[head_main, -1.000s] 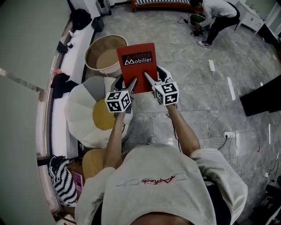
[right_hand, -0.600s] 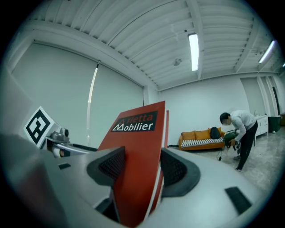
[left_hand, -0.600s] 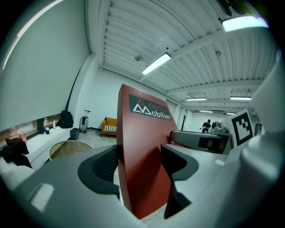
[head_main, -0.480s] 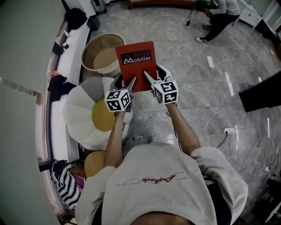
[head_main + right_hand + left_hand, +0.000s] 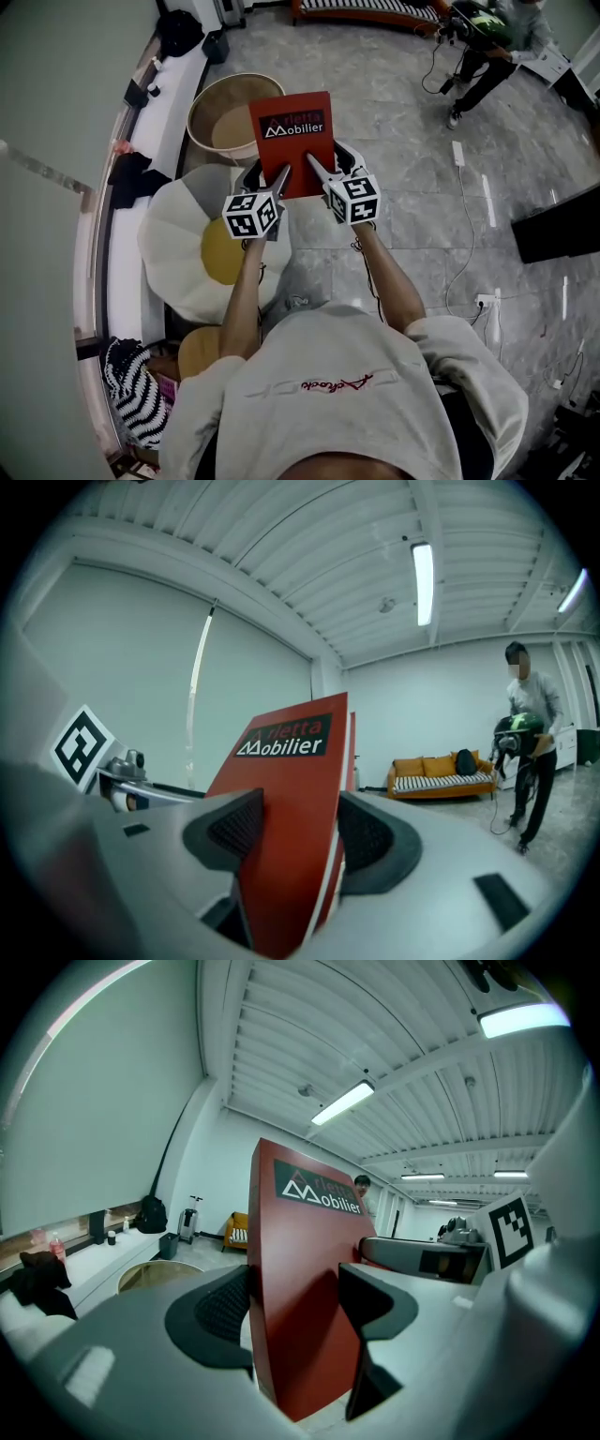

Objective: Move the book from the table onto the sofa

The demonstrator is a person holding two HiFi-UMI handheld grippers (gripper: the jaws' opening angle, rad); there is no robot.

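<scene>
Gripping the red book (image 5: 292, 131) by its near edge, the 2 grippers hold it in the air in front of the person's chest. The left gripper (image 5: 272, 178) is clamped on the near left corner and the right gripper (image 5: 325, 165) on the near right, pads pressed to both covers. Lower, to the left, a daisy-shaped cushion (image 5: 183, 234) and a round tan tub (image 5: 225, 127) sit on the grey tiled floor (image 5: 422, 187). Far beyond, well apart from the book, stands the orange sofa (image 5: 366, 7), with another person (image 5: 487, 37) near it.
</scene>
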